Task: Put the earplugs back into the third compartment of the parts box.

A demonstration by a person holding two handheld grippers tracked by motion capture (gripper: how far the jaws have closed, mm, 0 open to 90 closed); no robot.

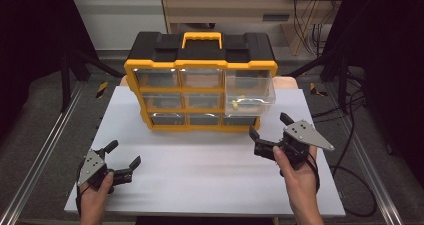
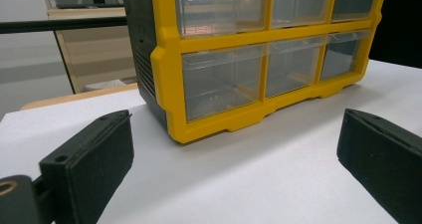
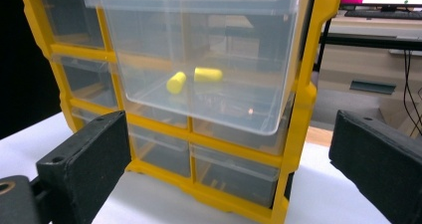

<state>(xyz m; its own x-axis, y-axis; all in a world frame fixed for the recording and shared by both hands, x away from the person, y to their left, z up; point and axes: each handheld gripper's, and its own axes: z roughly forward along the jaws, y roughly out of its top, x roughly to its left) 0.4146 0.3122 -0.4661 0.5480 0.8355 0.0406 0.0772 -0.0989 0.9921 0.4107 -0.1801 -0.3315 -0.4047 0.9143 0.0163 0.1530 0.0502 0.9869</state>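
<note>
Resting low at the near left of the white surface (image 1: 210,155), left gripper (image 1: 123,161) held in a hand (image 1: 95,197), jaws spread wide with nothing between them, aimed toward the lower left corner of the yellow and black organizer (image 1: 200,65). Held farther forward at the right, just in front of the organizer's right column, right gripper (image 1: 267,126) in the other hand (image 1: 300,177), jaws likewise spread and empty, clear of the cabinet. Standing upright at the back middle of the surface, the organizer with three columns of clear drawers and a yellow handle (image 1: 201,37) on its black top. Sticking out toward the person from the right column, below the top right drawer, one large clear drawer (image 1: 250,92), well proud of the frame. Lying on that drawer's floor, two small yellow cylinders (image 3: 191,78), close together, one pointing outward and one crosswise. Sitting flush in the frame, the remaining drawers, apparently empty.
</note>
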